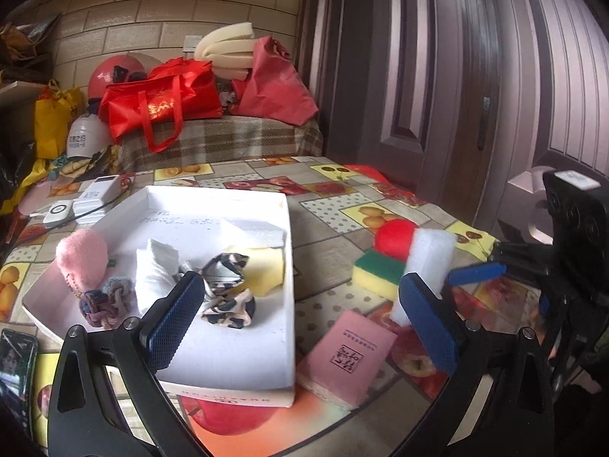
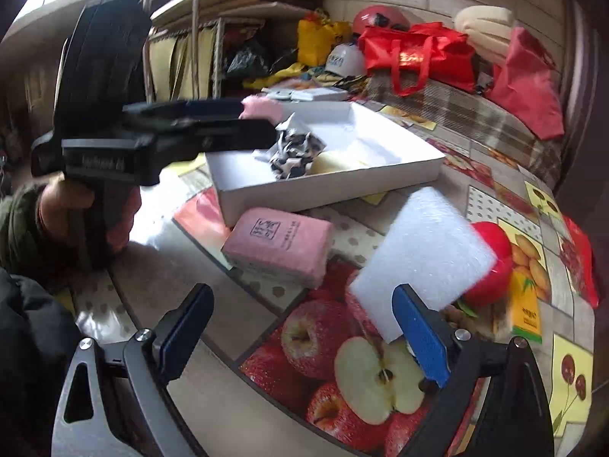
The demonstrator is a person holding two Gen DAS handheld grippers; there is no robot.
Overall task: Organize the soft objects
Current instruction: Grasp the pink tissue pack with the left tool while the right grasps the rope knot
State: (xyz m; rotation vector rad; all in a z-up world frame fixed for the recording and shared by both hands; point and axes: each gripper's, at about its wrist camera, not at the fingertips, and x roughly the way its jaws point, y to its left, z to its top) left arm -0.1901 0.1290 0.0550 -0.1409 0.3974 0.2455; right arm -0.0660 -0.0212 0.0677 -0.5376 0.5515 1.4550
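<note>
A white box (image 1: 266, 358) on the table holds a pink pompom (image 1: 82, 255), a knitted scrunchie (image 1: 108, 301), a white cloth (image 1: 156, 270), a patterned scrunchie (image 1: 228, 289), a yellow sponge (image 1: 266, 270) and white foam (image 1: 255, 230). My left gripper (image 1: 304, 323) is open and empty over the box's near right edge. A white foam block (image 2: 422, 255) leans beside a red ball (image 2: 491, 262) and a green-yellow sponge (image 1: 377, 272). My right gripper (image 2: 304, 335) is open, its right finger close to the foam block. A pink tissue pack (image 2: 278, 247) lies near the box (image 2: 327, 186).
Two white chargers (image 1: 91, 198) lie behind the box. A phone (image 1: 15, 361) lies at the table's left edge. A bench behind holds red bags (image 1: 163, 103), helmets and foam rolls (image 1: 224, 53). A door (image 1: 437, 76) stands at right. The fruit-print tablecloth (image 2: 342, 381) covers the table.
</note>
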